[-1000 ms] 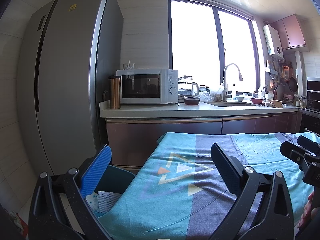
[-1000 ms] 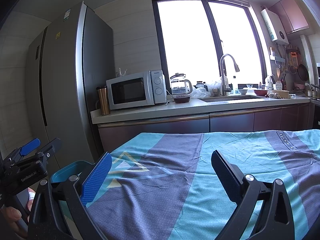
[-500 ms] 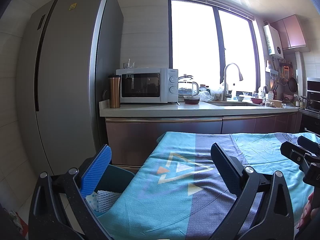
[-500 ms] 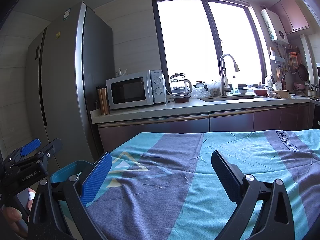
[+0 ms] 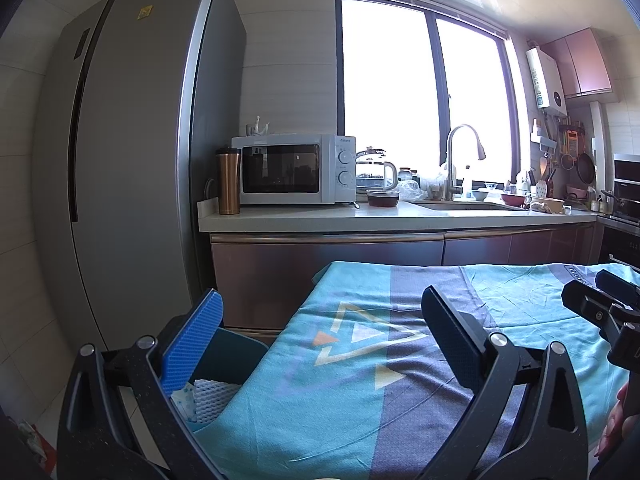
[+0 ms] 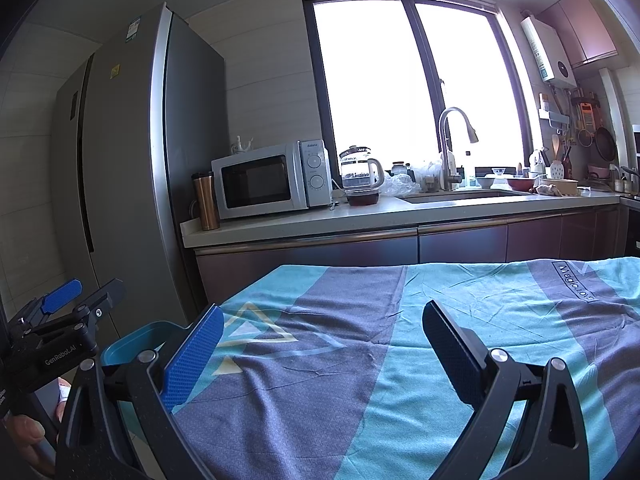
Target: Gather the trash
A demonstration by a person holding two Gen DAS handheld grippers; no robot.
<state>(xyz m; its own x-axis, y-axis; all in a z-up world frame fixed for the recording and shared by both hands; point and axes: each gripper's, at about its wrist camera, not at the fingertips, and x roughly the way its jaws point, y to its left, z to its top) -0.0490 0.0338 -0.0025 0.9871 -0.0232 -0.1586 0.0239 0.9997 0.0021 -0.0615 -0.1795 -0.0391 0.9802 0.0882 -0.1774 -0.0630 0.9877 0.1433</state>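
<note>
Teal plastic forms the bin (image 5: 236, 354) seen at the near left, just beside the table edge; white foam-net trash (image 5: 212, 394) is contained in it. Both devices are held level above the table (image 5: 360, 400), which is covered by a teal and grey cloth. The left hand-held gripper (image 5: 322, 330) is spread wide with nothing between its fingers. The right hand-held gripper (image 6: 320, 340) is likewise spread wide and empty. A microwave (image 5: 294, 169) is seen on the far counter.
</note>
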